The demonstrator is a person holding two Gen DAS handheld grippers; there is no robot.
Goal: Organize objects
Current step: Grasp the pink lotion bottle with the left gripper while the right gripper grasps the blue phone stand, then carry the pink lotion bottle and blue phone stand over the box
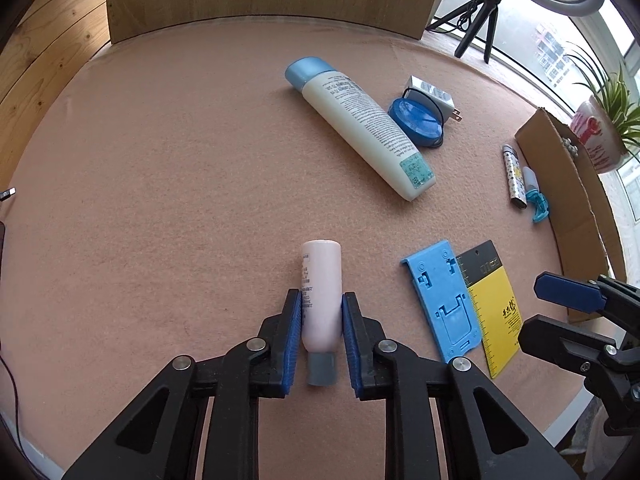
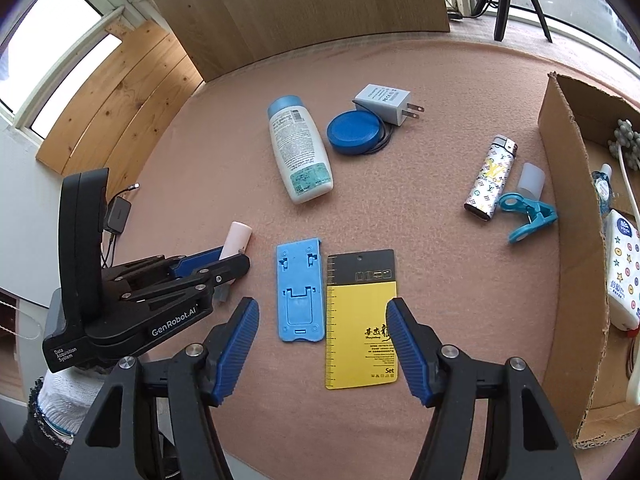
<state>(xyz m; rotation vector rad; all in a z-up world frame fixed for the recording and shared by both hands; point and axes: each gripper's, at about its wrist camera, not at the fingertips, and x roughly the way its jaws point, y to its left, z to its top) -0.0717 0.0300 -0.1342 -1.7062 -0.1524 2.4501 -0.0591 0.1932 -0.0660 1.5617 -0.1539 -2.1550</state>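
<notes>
The small pink tube with a grey cap lies low in the middle of the left wrist view, cap toward the camera, and the left gripper has its blue jaws narrowed against both sides of it. In the right wrist view the same tube shows at the left, partly hidden by that gripper. The right gripper hangs with jaws wide and nothing between them, above the blue plastic stand and the yellow-and-black card, which lie side by side on the pink tabletop. Higher up lie a white bottle, a blue round tin and a charger plug. At the right, a patterned lighter and a teal clip lie beside a cardboard box.
</notes>
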